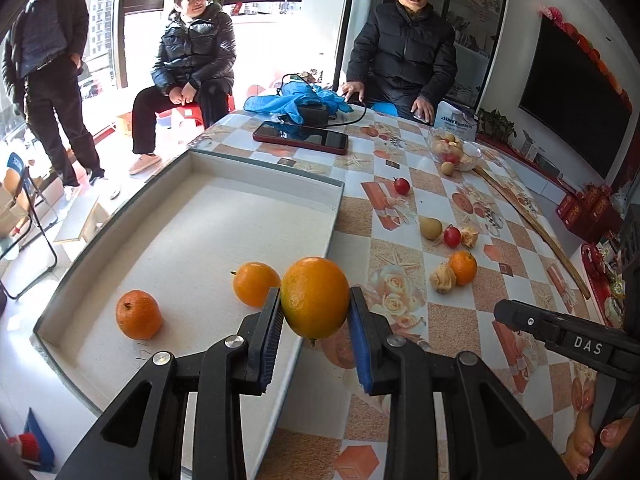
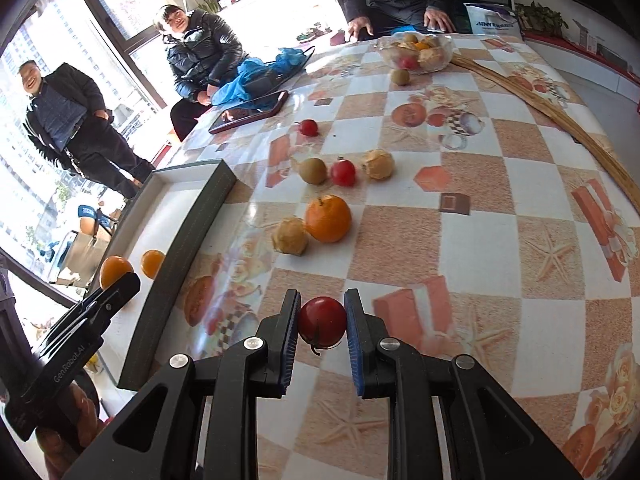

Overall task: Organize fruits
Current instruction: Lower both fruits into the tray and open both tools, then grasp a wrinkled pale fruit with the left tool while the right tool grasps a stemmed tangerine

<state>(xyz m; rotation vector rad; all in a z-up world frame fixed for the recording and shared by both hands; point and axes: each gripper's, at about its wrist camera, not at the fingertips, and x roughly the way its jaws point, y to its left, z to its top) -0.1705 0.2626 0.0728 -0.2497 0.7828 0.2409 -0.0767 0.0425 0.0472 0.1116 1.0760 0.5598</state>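
Tray edge: your left gripper (image 1: 315,312) hangs right over the near rim of the shallow white tray (image 1: 248,168), whose dark outer wall runs just beside the patterned table (image 1: 400,216).
Open room: most of the tray's pale, matte floor is bare; two oranges (image 1: 139,314) lie near your end, one of them (image 1: 256,283) just behind the left fingers (image 1: 269,336).
Left hold: your left fingers are closed on a large round orange (image 1: 315,298) with glossy, dimpled skin, their blue ribbed pads pressing both its sides — it is off the surface, above the tray rim.
Right hold: your right gripper (image 2: 322,326) is narrow, its fingers (image 2: 291,336) clamped on a small smooth red fruit (image 2: 322,320) with a thin dark stem, lifted over the table just right of the tray.
Loose fruit: ahead of the right gripper an orange (image 2: 328,218) touches a papery tan husked fruit (image 2: 290,235); further on sit a brown round fruit (image 2: 313,170), a red one (image 2: 343,172) and another husked one (image 2: 379,164), near one another; a lone red fruit (image 2: 309,127) lies beyond.
Far end: a clear bowl (image 2: 416,54) of mixed fruit, a dark phone (image 2: 250,112) and a crumpled blue bag (image 2: 256,76); a long wooden stick (image 2: 560,116) follows the right edge.
Pose: both grippers tilt down, side by side — the left's black body shows at the right view's lower left.
Surroundings: people (image 1: 404,40) sit and stand past the table's far edge.
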